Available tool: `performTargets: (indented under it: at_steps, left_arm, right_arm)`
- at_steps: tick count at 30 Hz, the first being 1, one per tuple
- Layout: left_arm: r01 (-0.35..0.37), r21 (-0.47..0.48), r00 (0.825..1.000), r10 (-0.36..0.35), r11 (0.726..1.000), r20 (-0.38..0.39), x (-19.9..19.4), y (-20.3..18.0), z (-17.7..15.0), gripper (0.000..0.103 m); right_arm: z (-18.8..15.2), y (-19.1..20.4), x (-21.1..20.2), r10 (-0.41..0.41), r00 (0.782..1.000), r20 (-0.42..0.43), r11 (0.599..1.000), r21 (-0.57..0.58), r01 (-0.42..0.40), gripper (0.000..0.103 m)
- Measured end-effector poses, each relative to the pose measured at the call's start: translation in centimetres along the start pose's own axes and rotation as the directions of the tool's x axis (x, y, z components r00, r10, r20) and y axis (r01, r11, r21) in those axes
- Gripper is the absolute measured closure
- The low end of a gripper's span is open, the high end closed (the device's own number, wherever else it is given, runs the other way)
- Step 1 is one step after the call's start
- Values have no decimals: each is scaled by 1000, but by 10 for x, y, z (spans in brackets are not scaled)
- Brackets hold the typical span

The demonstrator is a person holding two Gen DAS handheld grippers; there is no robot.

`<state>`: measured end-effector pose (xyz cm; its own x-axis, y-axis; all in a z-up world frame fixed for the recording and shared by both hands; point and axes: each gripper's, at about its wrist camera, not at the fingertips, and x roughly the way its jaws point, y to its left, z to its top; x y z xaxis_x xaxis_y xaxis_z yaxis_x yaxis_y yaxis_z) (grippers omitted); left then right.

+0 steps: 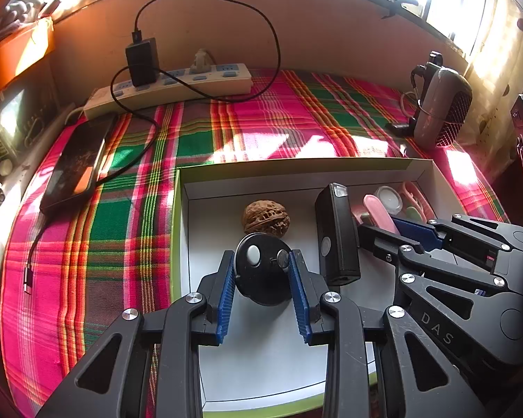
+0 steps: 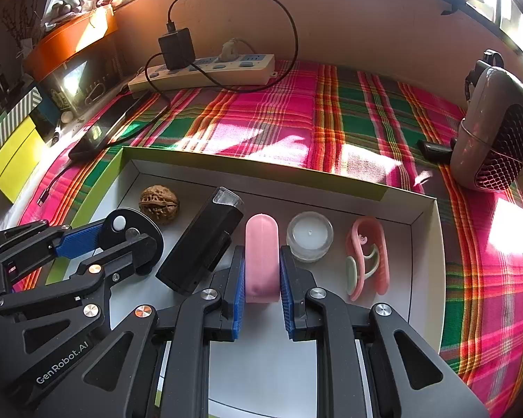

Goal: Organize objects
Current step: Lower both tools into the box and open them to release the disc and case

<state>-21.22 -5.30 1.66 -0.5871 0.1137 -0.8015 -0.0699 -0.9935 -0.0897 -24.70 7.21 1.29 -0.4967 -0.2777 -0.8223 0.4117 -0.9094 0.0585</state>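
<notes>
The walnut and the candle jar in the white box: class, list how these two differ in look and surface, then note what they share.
The walnut is brown, opaque and deeply wrinkled; the candle jar is clear, smooth-walled and filled with white wax. The walnut is a lumpy oval, the candle jar a neat cylinder. The walnut lies at the box's left end, the candle jar right of the middle. Both are small, rest inside the box, and neither is gripped.
</notes>
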Motion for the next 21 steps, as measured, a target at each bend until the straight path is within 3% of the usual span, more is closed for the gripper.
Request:
performTargets:
  at_steps: [21]
  left_arm:
    - [-6, 1, 1000, 6, 1000, -2, 0, 0, 0, 74]
  right_arm:
    - [-3, 4, -2, -20, 1000, 1, 1000, -7, 20, 78]
